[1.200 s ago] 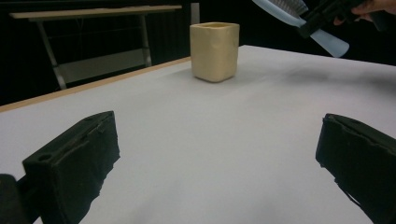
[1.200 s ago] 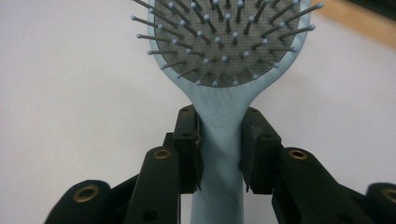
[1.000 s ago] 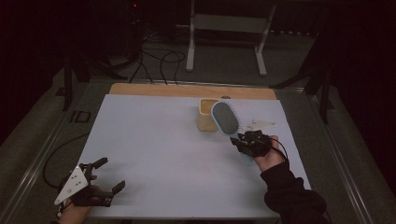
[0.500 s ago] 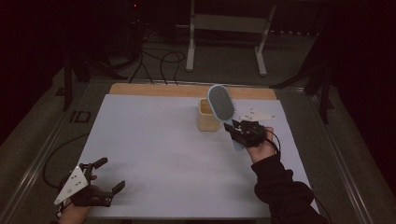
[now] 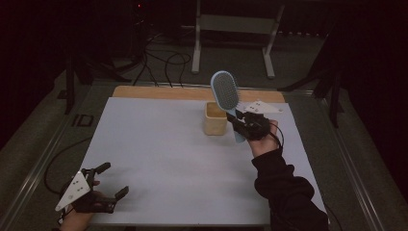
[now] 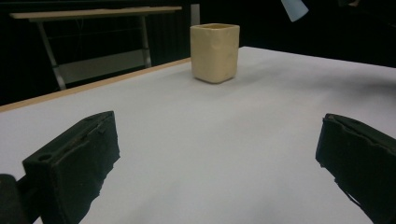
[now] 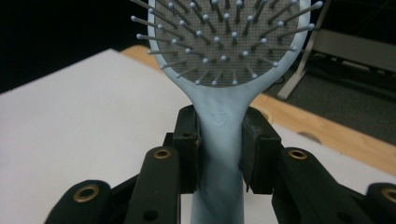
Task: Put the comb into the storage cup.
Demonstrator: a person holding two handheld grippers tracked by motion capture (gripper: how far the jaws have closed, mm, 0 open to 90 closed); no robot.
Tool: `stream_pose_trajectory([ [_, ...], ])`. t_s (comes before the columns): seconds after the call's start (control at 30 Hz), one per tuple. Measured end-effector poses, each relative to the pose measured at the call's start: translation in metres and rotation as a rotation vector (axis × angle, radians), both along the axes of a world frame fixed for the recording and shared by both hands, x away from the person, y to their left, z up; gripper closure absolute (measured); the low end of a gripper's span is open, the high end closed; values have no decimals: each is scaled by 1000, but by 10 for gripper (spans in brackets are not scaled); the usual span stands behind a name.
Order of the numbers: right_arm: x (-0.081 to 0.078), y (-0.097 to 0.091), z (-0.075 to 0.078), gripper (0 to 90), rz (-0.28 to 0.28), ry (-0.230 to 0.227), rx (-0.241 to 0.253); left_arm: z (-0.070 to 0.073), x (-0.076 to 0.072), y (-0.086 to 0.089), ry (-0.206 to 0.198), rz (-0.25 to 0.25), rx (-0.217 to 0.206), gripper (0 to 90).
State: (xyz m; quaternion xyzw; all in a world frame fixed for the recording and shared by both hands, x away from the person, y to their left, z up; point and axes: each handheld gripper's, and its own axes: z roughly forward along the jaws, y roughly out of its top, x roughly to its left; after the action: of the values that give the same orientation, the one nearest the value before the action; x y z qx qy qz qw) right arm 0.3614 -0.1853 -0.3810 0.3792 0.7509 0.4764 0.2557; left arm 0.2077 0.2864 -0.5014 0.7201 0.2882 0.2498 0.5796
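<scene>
Right gripper [image 5: 241,126] is clamped on the handle of the light blue hairbrush [image 5: 226,94]; in the right gripper view both black pads [image 7: 189,140] press the handle of the hairbrush [image 7: 224,121] from either side, just below where it widens into the head. Brush is held up off the table, roughly upright with a slight tilt, head on top, bristle side facing the gripper's camera. In the high view the head sits above and just behind the cream square cup [image 5: 215,118], and the lower end of the handle sticks out below the gripper, beside the cup's right side; cannot tell whether brush and cup touch, they look apart. Cup stands upright on the white table sheet [image 5: 163,159], toward the far edge near the wooden strip [image 5: 159,92]. The person's right hand and dark sleeve [image 5: 284,192] come in from the bottom right. Left gripper [image 5: 98,185] sits at the near left corner of the sheet, well apart from cup and brush, jaws spread wide with nothing between them; in the left gripper view the 2 jaws frame bare sheet, with the cup [image 6: 215,52] farther off and the handle tip of the brush [image 6: 294,8] at the top edge.
</scene>
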Motion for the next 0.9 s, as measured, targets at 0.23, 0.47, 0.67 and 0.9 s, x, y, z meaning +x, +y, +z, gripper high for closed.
stream_pose_trajectory([
  [0.23, 8, 6, 8, 711, -4, -27, 26, 0, 0, 0, 0, -1, 0, 0],
  [0.47, 21, 12, 17, 710, -19, -51, 61, 0, 0, 0, 0, -2, -2, 0],
  [0.67, 32, 17, 23, 710, -32, -73, 76, 0, 0, 1, 1, -1, -4, 0],
  [0.9, 43, 20, 28, 711, -61, -96, 133, 0, 0, 1, 0, -2, -5, 0],
])
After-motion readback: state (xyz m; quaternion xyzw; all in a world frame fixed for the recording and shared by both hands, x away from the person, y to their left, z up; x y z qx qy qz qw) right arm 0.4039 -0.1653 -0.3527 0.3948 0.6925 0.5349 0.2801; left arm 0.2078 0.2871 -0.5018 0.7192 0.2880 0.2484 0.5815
